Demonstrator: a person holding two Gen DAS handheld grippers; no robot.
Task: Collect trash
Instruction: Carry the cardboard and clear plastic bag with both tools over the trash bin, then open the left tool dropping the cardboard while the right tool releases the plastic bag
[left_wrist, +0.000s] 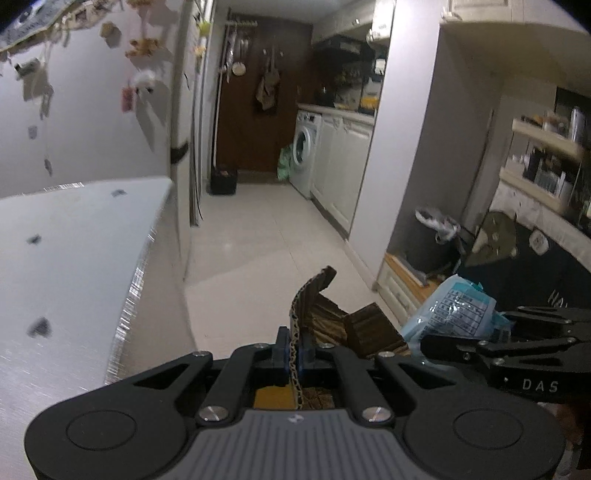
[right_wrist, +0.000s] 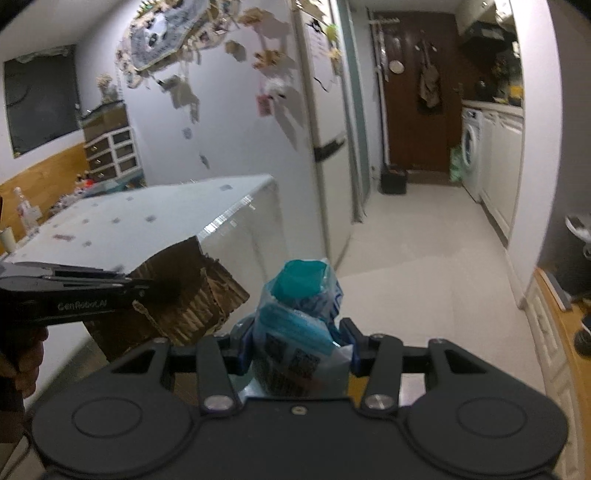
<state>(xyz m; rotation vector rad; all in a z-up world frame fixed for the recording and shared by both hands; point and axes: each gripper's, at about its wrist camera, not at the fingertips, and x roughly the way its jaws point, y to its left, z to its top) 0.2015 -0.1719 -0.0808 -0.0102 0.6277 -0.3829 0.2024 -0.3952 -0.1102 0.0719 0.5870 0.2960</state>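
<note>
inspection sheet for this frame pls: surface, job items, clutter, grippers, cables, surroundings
Surface: white table on the left with small dark specks; pale tiled floor ahead.
Job's things: torn cardboard piece in the left gripper; blue plastic wrapper in the right gripper. Both are held in the air.
Clutter: bin with a white liner by the right wall; green bag beside the washing machine.
Grippers: left gripper shut on the cardboard edge; right gripper shut on the wrapper.
Cables: nothing seen.
Surroundings: fridge, brown door, white cabinets, paper decorations on the wall. View is blurred.
</note>
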